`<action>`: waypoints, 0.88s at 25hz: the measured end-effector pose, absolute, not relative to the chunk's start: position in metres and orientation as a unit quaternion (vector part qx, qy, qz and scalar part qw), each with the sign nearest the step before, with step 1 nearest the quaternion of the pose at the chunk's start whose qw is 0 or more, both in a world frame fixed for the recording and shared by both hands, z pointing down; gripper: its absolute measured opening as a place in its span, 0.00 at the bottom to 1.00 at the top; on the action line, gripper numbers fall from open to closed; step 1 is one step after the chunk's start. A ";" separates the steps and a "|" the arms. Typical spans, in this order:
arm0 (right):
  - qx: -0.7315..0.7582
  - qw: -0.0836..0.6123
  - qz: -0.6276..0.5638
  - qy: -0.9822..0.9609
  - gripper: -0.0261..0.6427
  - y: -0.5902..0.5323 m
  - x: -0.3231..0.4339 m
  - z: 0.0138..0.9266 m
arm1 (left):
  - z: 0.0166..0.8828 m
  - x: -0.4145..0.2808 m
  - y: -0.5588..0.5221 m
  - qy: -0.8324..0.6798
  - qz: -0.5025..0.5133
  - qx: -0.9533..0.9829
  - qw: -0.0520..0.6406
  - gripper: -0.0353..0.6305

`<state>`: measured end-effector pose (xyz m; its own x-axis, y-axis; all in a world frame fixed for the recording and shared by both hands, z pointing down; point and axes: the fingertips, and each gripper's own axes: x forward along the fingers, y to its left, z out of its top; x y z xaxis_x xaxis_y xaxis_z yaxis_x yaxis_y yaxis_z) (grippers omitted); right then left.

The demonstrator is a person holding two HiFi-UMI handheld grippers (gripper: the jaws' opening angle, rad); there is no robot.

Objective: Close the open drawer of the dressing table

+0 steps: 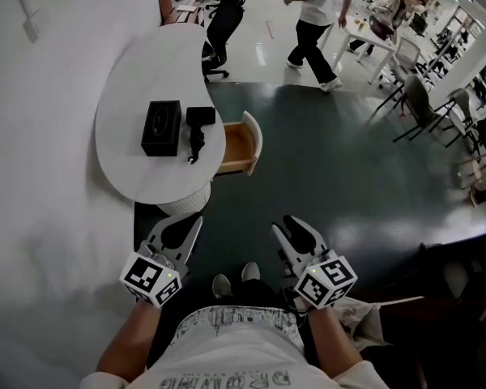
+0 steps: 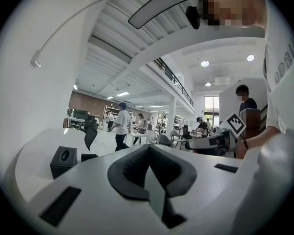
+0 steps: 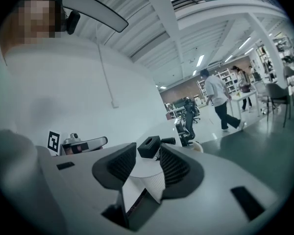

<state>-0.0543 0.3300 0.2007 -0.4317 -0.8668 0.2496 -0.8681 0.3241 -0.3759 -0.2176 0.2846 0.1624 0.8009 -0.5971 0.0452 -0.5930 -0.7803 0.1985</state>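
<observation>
Only the head view shows the drawer (image 1: 241,143): open at the round counter's (image 1: 125,164) edge, ahead of both tools. Right tool (image 3: 148,150) — jaws released, framing the black box (image 3: 148,145) beyond. Left tool (image 2: 149,147) — tips clenched together, empty, box off its left.

A white dressing table (image 1: 125,96) with an oval top stands against a white wall (image 1: 49,177) on a dark green floor (image 1: 340,168); its ribbed white base (image 1: 182,206) shows under the near edge; a drawer (image 1: 241,143) with a wooden inside stands pulled out from the side away from the wall. Near the middle of the top lies a black box (image 1: 161,127) with an oval opening in its upper face; just beside it, toward the drawer, lies a small black device (image 1: 199,118) with a thin part trailing toward the near edge.
</observation>
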 end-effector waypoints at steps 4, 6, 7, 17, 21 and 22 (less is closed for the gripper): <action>0.534 0.001 0.229 -0.813 0.28 0.314 -0.051 0.203 | 0.166 -0.215 0.268 -0.311 -0.013 0.945 0.098 0.08; 0.534 0.000 0.230 -0.814 0.28 0.304 -0.049 0.206 | 0.167 -0.213 0.258 -0.313 -0.013 0.944 0.100 0.08; 0.534 0.000 0.231 -0.813 0.28 0.299 -0.047 0.207 | 0.167 -0.212 0.253 -0.313 -0.013 0.945 0.099 0.08; 0.526 -0.009 0.240 -0.816 0.28 0.233 -0.018 0.215 | 0.170 -0.186 0.191 -0.321 0.000 0.942 0.099 0.08; 0.524 -0.003 0.248 -0.815 0.28 0.204 0.001 0.223 | 0.176 -0.167 0.161 -0.324 0.005 0.941 0.100 0.08; 0.524 0.000 0.251 -0.814 0.28 0.196 0.005 0.225 | 0.178 -0.163 0.153 -0.326 0.007 0.940 0.102 0.08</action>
<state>0.0054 0.1958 0.2253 -0.4512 -0.8529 0.2628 -0.8530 0.3256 -0.4079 -0.1626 0.1531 0.1782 0.7870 -0.6118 0.0796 -0.6146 -0.7662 0.1875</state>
